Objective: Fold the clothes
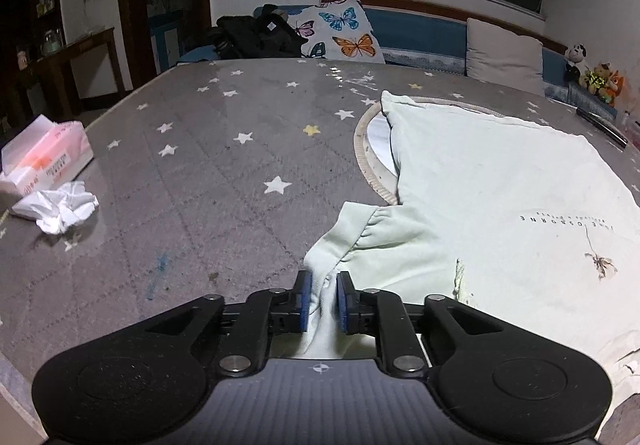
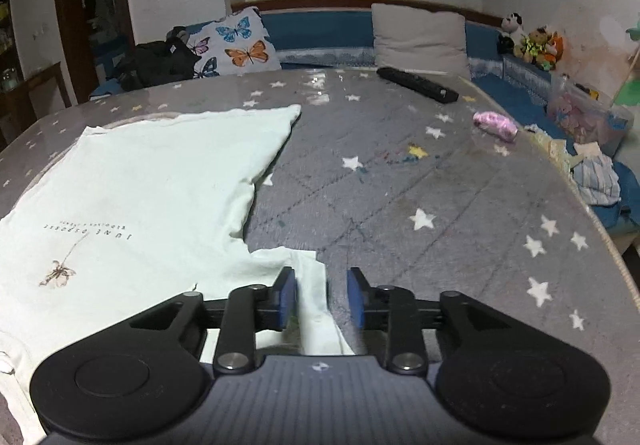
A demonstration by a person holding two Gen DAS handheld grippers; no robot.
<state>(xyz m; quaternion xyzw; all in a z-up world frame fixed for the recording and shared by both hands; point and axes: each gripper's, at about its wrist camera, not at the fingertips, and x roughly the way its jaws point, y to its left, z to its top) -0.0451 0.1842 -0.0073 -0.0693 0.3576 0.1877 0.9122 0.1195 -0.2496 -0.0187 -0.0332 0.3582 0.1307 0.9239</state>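
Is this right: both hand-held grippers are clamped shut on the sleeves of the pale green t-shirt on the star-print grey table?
Not quite. Only the left hand-held gripper is clamped on a sleeve of the pale green t-shirt. The right wrist view shows the right hand-held gripper open, its blue pads straddling the other sleeve without pinching it. The shirt does lie on the star-print grey table.
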